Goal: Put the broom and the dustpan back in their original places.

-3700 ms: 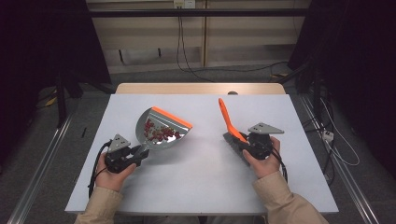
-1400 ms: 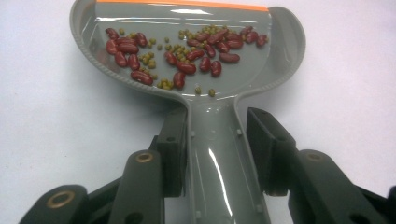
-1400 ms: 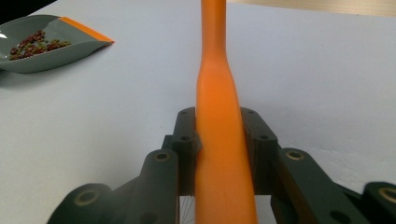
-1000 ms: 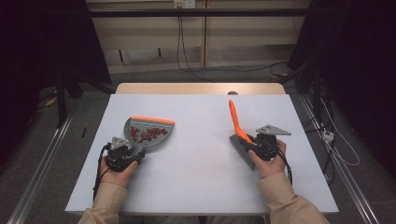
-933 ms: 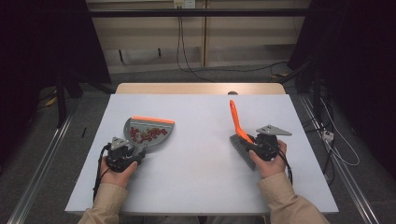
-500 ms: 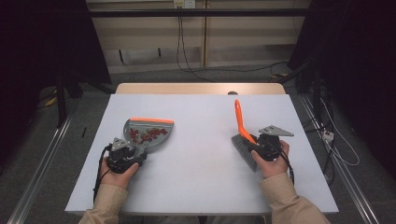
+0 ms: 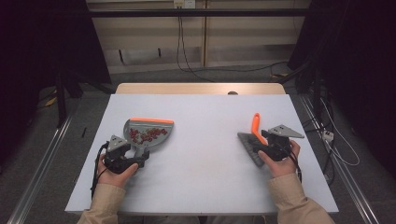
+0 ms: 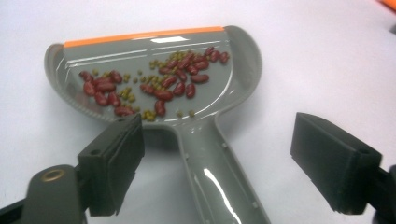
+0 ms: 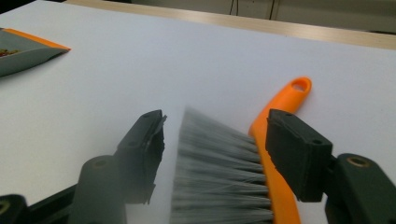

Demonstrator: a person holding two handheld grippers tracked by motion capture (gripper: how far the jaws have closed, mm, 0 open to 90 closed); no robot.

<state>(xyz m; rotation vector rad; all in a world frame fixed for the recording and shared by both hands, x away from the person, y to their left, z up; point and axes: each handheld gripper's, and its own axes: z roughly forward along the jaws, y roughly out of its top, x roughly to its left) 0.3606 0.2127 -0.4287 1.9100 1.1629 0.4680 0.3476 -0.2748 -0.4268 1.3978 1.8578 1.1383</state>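
Nearby, bean-filled dustpan and brush.

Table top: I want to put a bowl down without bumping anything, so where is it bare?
The widest bare patch lies in the middle of the table, between the dustpan of beans and the brush. The far strip beyond both is bare too. It is crowded at the left gripper and right gripper.
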